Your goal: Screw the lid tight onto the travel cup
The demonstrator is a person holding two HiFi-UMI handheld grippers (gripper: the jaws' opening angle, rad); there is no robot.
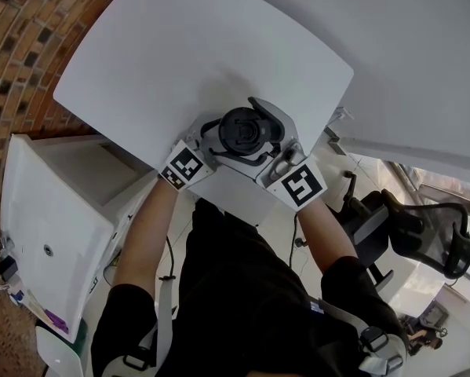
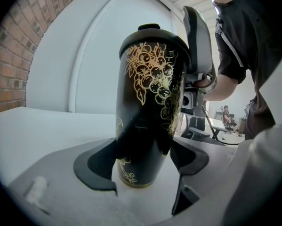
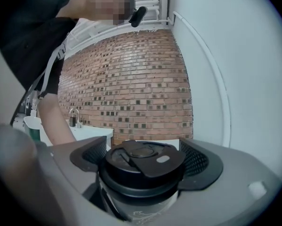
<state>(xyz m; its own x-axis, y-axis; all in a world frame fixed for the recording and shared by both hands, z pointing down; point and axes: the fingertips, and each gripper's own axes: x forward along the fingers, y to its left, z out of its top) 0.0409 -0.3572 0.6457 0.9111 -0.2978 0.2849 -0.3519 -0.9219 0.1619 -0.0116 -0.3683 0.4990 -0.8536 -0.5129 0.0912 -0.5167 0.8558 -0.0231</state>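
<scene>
Black cup [image 2: 148, 102] in left tongs [image 2: 141, 163]

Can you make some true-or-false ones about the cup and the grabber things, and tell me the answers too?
1. The travel cup is black with gold grapes on it. True.
2. The lid lies on the table beside the cup. False: it sits on top of the cup.
3. The left hand-held gripper clamps the cup low on its body. True.
4. The table is brown wood. False: it is white.
5. The lid sits between the jaws of the right hand-held gripper. True.
</scene>
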